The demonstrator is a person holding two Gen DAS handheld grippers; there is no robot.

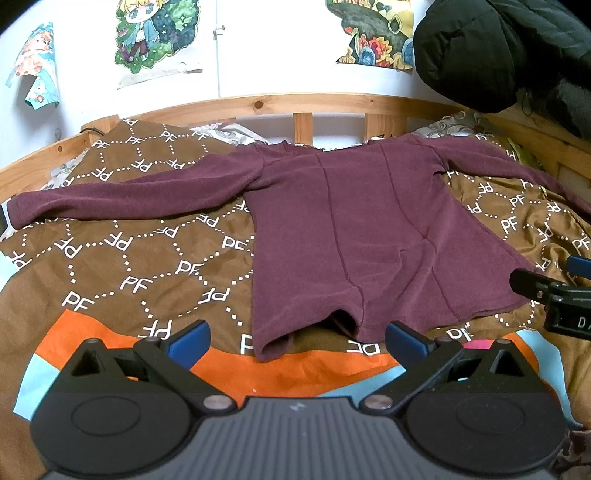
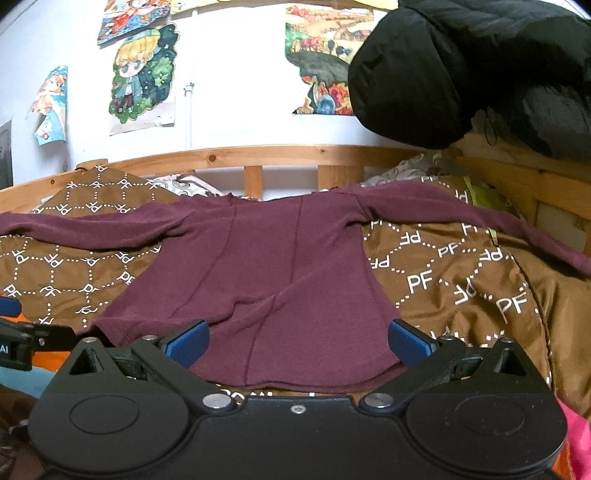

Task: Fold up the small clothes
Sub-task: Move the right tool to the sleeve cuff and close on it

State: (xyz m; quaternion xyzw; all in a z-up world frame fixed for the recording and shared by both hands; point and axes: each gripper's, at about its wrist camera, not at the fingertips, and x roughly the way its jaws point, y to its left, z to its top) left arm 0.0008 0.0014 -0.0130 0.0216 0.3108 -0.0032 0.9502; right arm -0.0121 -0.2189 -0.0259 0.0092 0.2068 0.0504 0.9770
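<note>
Left gripper [image 1: 297, 341] jaws apart, just short of maroon top's [image 1: 354, 229] hem, top flat on blanket [image 1: 122, 258] | R view: right gripper [image 2: 298, 341] jaws apart over hem | soft, light, limp; grab hem corners.

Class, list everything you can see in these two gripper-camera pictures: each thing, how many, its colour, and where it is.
Long-sleeved maroon knit top: one, maroon, spread flat on the blanket, sleeves out.
Brown blanket printed with white PF letters: one, brown, white, orange and blue, under the top.
Wooden bed rail: one, light wood, behind the blanket.
Black puffy jacket: one, black, upper right.
Cartoon posters: several, multicoloured, on the white wall.
Left gripper: one, black with blue pads, open at the hem.
Right gripper: one, same, open over the hem.
</note>
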